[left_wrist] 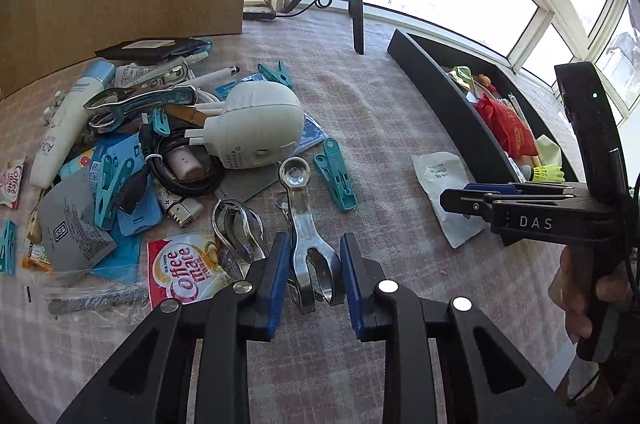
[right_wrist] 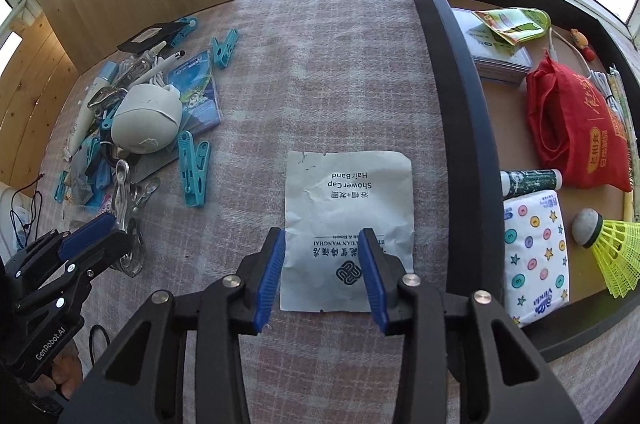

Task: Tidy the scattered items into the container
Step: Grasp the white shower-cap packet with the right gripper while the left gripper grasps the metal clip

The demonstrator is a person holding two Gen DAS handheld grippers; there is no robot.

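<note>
While my left gripper [left_wrist: 314, 266] straddles a shiny metal clip [left_wrist: 306, 224] unclenched, right gripper [right_wrist: 322, 266] gapes over the creased paper sachet [right_wrist: 348, 224], its print legible only there.

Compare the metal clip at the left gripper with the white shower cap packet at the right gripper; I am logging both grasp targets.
The metal clip is shiny, bulky steel at the edge of the clutter; the shower cap packet is flat, matte, printed paper lying alone beside the container. Both sit between open blue pads, on the checked cloth.
</note>
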